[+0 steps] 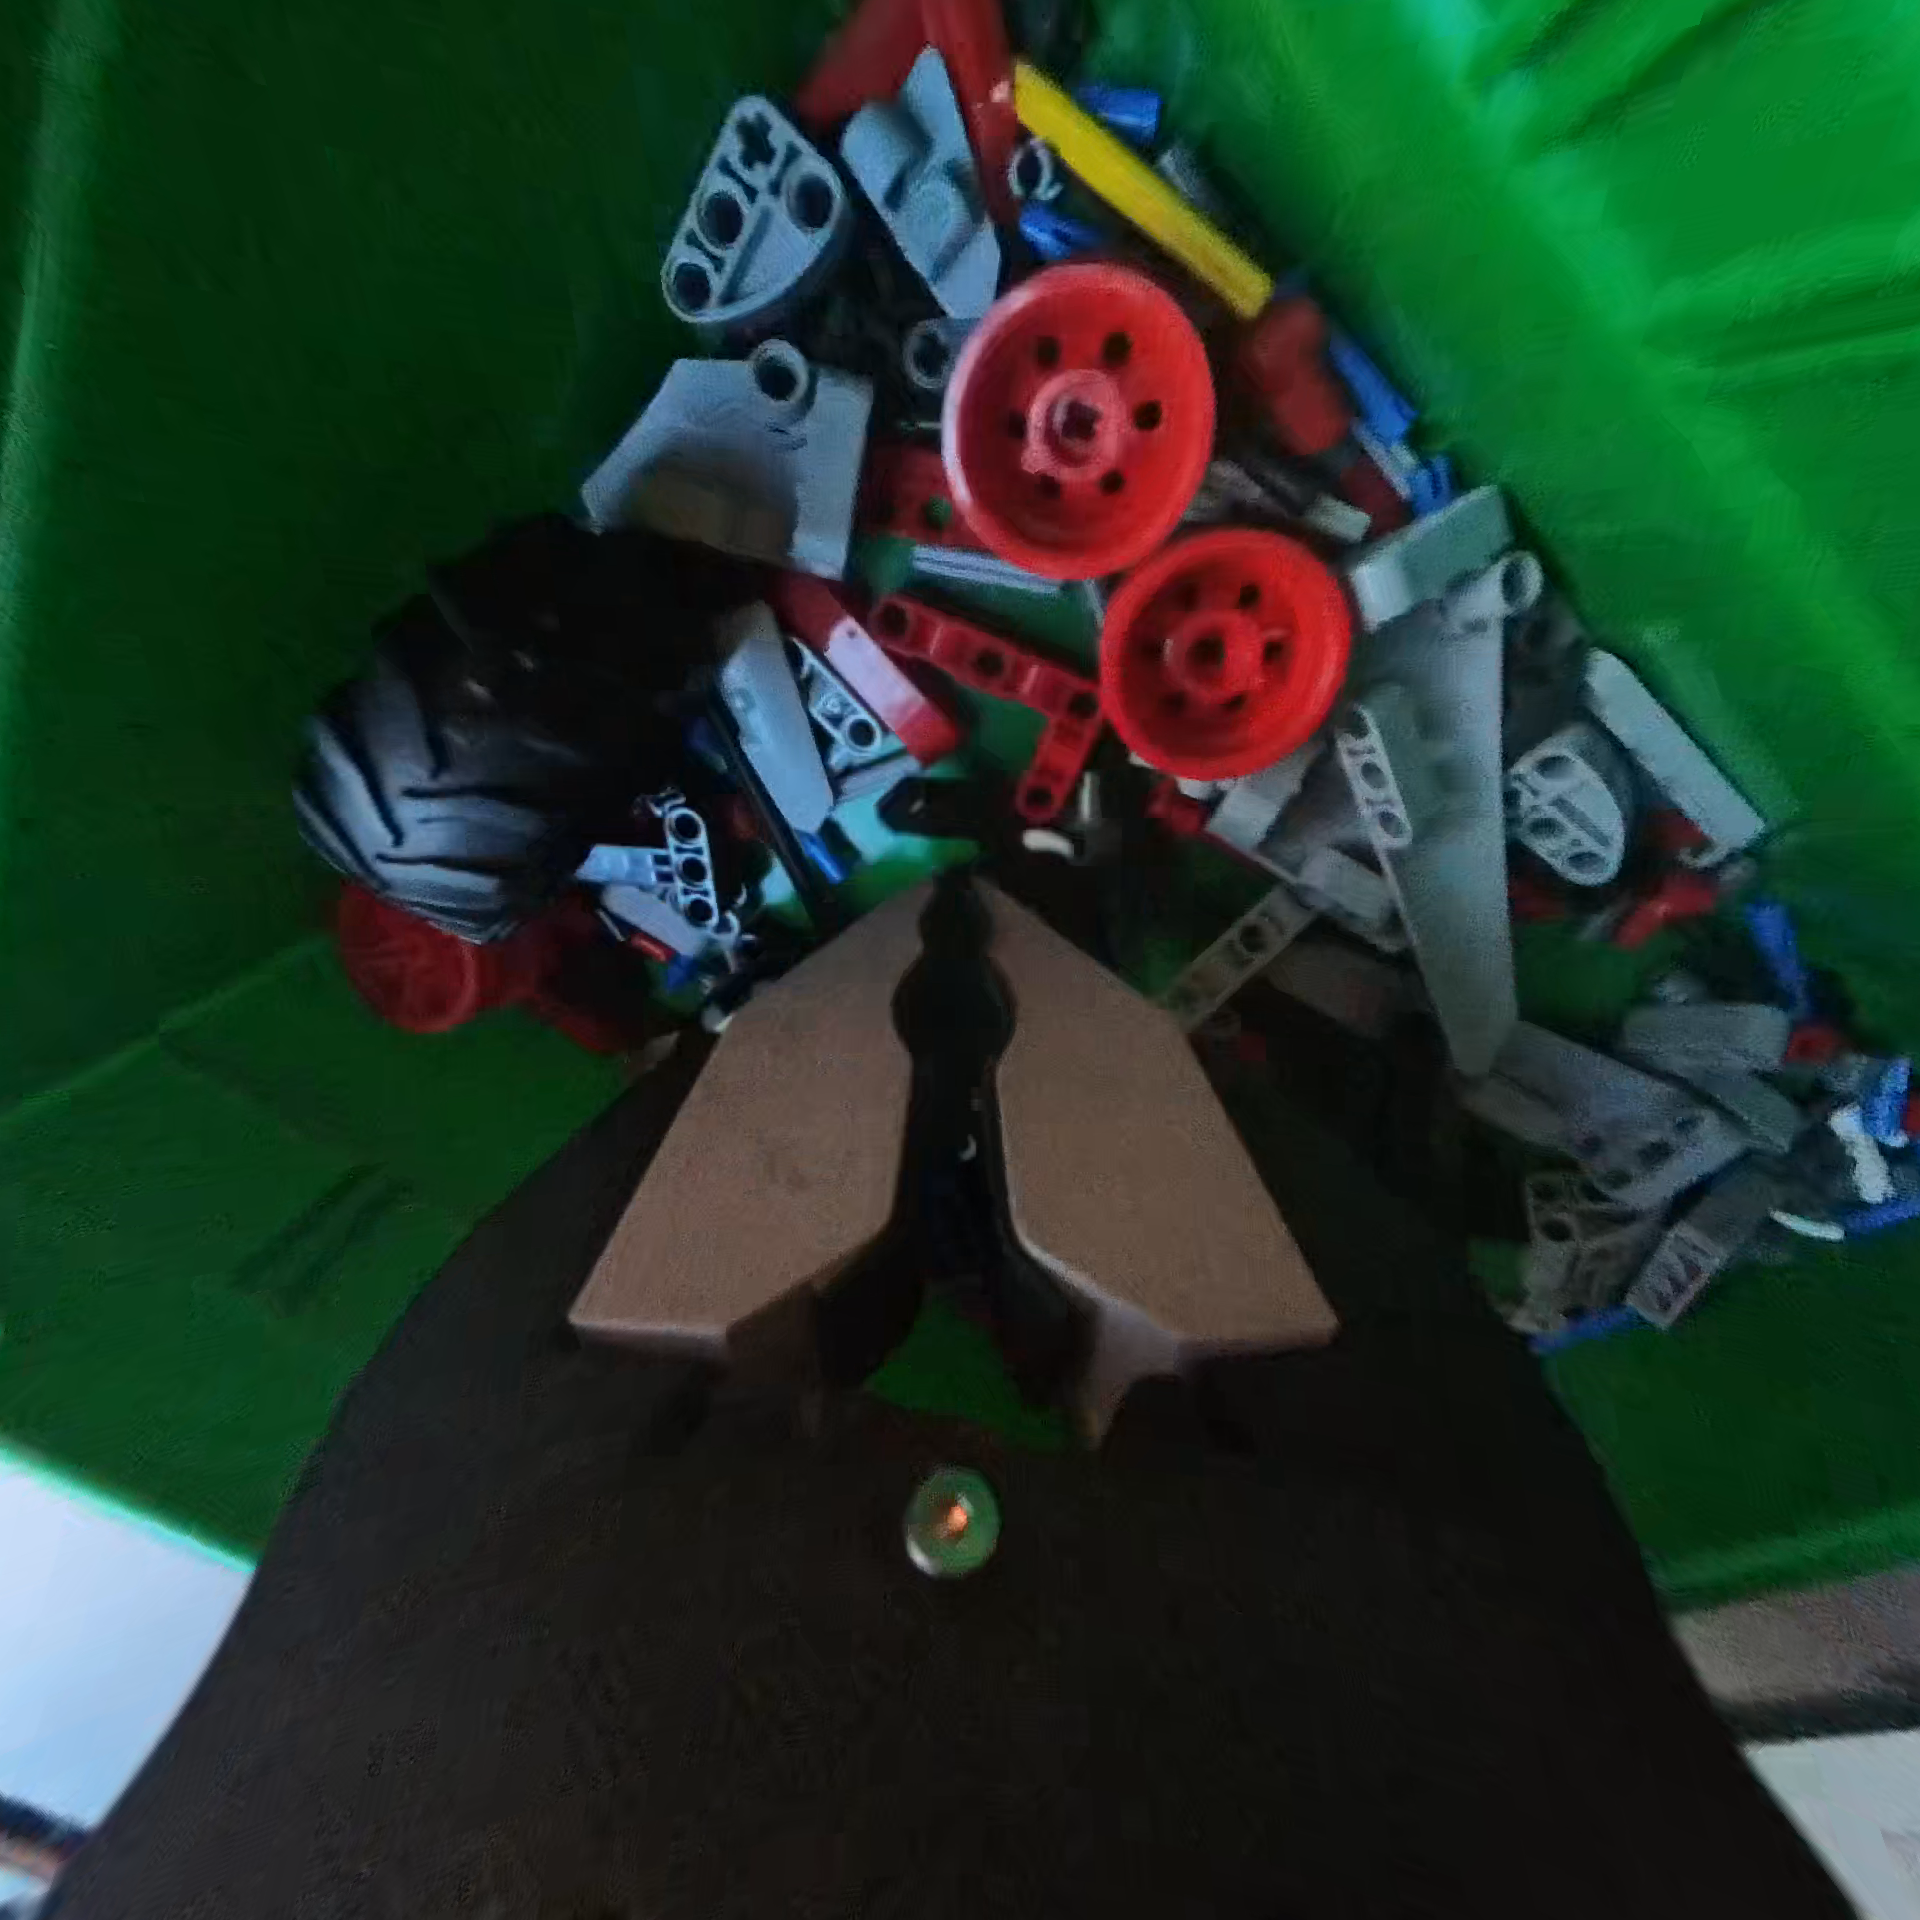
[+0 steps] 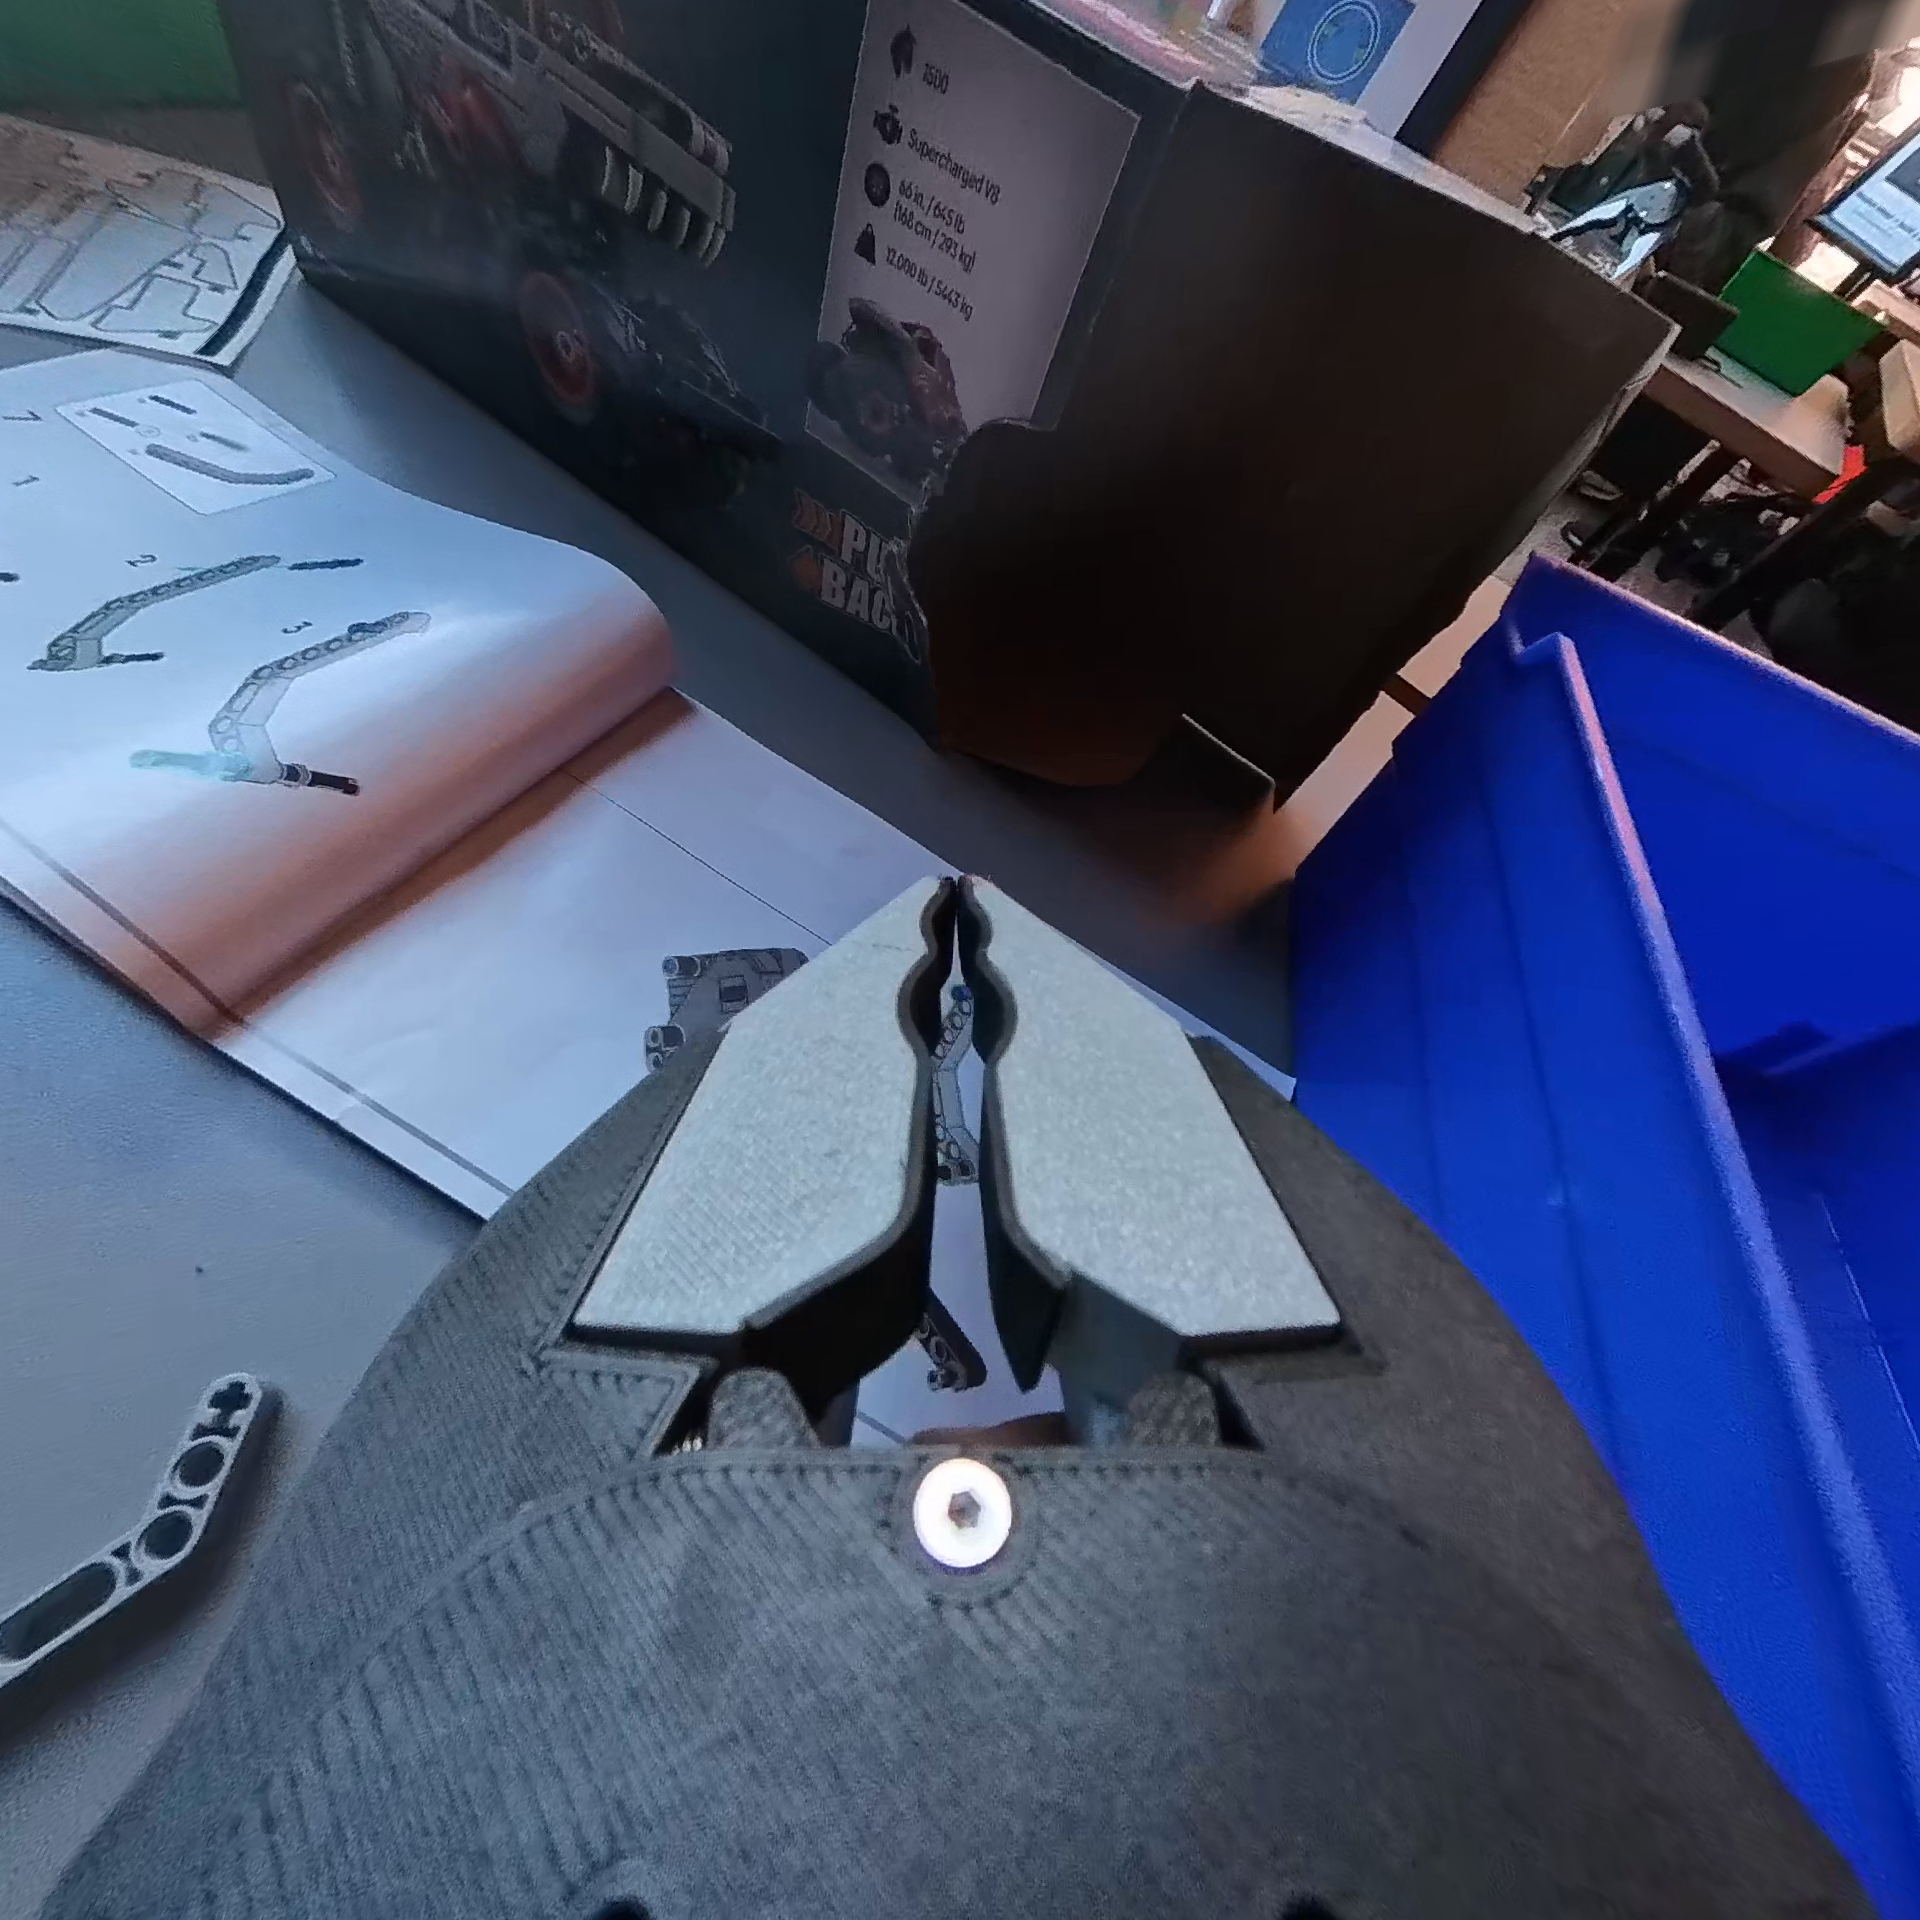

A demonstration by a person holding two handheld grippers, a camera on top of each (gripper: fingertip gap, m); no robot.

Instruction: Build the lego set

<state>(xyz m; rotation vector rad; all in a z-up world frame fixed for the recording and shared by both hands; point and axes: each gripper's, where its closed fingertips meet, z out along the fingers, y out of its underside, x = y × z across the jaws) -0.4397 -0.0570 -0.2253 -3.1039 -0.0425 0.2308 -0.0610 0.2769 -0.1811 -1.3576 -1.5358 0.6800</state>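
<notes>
In the left wrist view my left gripper (image 1: 956, 888) is shut, down inside a green bin (image 1: 260, 520), with its tips at the near edge of a pile of loose Lego parts. The pile has two red wheel hubs (image 1: 1081, 416), a black tyre (image 1: 468, 748), grey panels (image 1: 748, 457), a red bent beam (image 1: 997, 665) and a yellow beam (image 1: 1143, 208). A small black piece (image 1: 925, 808) lies right at the tips; I cannot tell if it is gripped. In the right wrist view my right gripper (image 2: 956, 885) is shut and empty above the open instruction booklet (image 2: 343, 727).
A black bent beam (image 2: 156, 1496) lies on the grey table at lower left. The dark Lego box (image 2: 727, 312) stands behind the booklet. A blue bin (image 2: 1662, 1039) stands close on the right. A sticker sheet (image 2: 125, 260) lies far left. Across from one pair of fingers to the other is roughly 50 centimetres.
</notes>
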